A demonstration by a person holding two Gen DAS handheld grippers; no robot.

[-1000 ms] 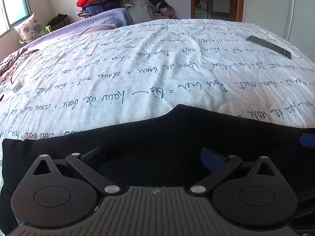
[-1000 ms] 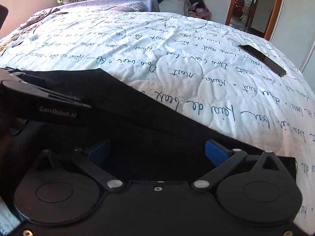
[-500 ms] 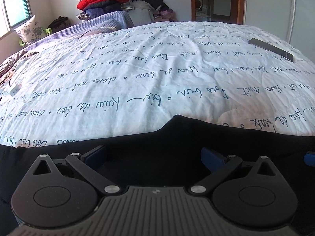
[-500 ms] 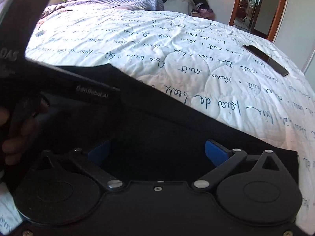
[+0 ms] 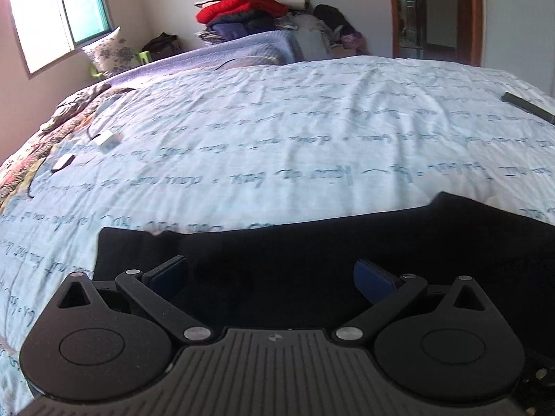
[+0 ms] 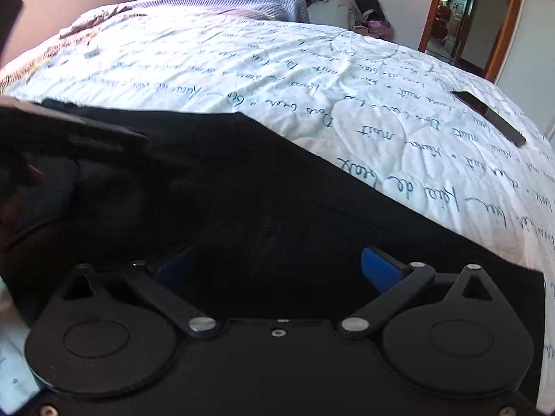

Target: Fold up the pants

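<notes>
In the left wrist view the left gripper (image 5: 270, 275) sits low over the black pants (image 5: 312, 242), its 2 blue-padded fingers (image 5: 166, 274) spread wide apart with nothing pinched between them. The pants lie flat on the near edge of the bed, spread across the white quilt (image 5: 277, 145) printed with lines of cursive script; 1 squared corner of the fabric shows just beyond the left finger.

In the right wrist view the right gripper (image 6: 277, 270) likewise hovers over the dark cloth, jaws wide open, gripping nothing. The other black tool body crosses the left side of that view, blurred, above the pants.

Farther out on the quilt, a dark flat phone (image 6: 489, 118) lies toward the right edge, well apart from the pants. 2 small objects, 1 white (image 5: 107, 138) and 1 dark (image 5: 62, 163), rest near the left side. Beyond the bed stands a heap of folded clothes (image 5: 242, 10) with a red jacket among them, a window (image 5: 59, 20) at left and a wooden door frame (image 5: 471, 14) at right.
</notes>
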